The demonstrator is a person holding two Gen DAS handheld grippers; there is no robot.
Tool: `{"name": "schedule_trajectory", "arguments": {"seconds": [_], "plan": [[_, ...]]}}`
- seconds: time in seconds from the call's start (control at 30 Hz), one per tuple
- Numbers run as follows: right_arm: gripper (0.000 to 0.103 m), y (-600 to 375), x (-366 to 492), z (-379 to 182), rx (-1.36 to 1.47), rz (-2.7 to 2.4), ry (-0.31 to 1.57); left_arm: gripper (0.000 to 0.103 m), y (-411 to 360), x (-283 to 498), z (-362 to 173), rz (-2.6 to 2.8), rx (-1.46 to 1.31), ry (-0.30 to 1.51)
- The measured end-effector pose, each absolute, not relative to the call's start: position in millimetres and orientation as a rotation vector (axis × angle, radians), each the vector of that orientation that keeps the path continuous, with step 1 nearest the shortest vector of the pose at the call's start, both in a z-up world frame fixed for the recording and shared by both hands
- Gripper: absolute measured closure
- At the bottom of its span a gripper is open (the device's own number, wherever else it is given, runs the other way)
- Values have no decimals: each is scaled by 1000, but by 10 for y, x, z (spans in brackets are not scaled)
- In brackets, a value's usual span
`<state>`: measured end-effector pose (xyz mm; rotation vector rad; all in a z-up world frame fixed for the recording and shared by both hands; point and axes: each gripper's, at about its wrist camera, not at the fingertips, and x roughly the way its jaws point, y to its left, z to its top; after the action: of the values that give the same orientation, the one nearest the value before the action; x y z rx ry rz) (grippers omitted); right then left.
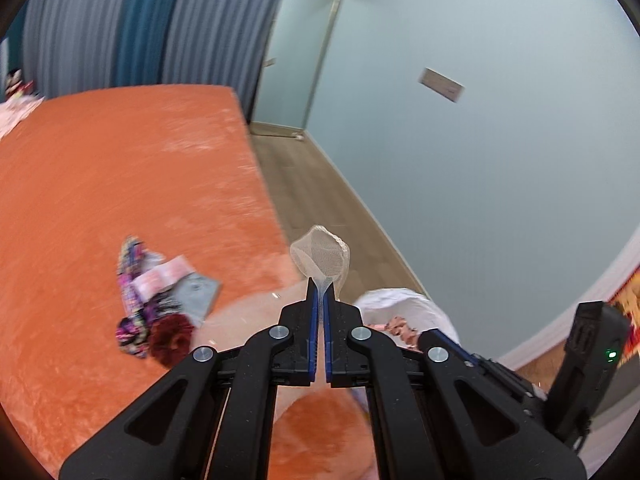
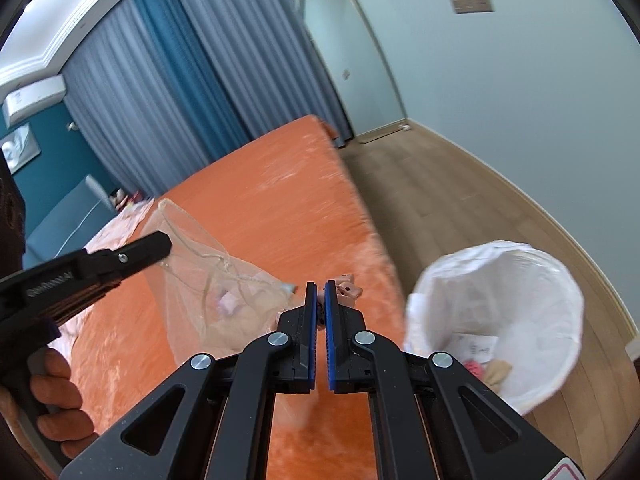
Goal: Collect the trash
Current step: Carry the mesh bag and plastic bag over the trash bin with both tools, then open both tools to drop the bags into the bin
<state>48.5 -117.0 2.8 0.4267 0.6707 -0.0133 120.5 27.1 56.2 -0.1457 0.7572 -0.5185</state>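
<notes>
My left gripper point(image 1: 320, 292) is shut on a sheer beige mesh bag point(image 1: 322, 258) and holds it up over the orange bed point(image 1: 120, 168). In the right wrist view the same bag point(image 2: 208, 280) hangs from the left gripper point(image 2: 166, 246), drooping onto the bed. My right gripper point(image 2: 320, 290) is nearly closed with a narrow gap, and nothing shows between its pads. A white-lined trash bin point(image 2: 500, 320) stands on the floor beside the bed, with paper and pink scraps inside. A pile of colourful cloth, a pink wrapper and grey paper point(image 1: 160, 300) lies on the bed.
A small pink object point(image 2: 348, 286) lies at the bed edge just beyond my right fingertips. Wooden floor point(image 2: 440, 200) runs between the bed and the pale blue wall. Curtains point(image 2: 180, 80) hang behind the bed. The bin also shows in the left wrist view point(image 1: 404, 312).
</notes>
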Motion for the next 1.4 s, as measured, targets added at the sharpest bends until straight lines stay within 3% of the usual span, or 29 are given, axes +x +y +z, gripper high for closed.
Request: {"name": "schedule_trajectory", "arguments": {"seconds": [0.63, 1.0, 1.03, 1.13, 1.17, 1.4], "plan": [[99, -2323, 17, -88, 538, -232, 617, 101, -1326, 977, 716, -756, -22, 746], [99, -2443, -16, -259, 564, -272, 646, 100, -1588, 1027, 516, -781, -11, 774], [99, -2435, -5, -269, 563, -272, 650, 96, -1580, 1043, 500, -775, -13, 780], [96, -2425, 50, -294, 561, -265, 663, 61, -1525, 1085, 446, -728, -12, 793], [91, -2410, 70, -297, 558, -262, 668, 57, -1491, 1090, 438, -707, -13, 786], [85, -2380, 153, -320, 533, -263, 685, 51, -1258, 1130, 363, -654, -21, 799]]}}
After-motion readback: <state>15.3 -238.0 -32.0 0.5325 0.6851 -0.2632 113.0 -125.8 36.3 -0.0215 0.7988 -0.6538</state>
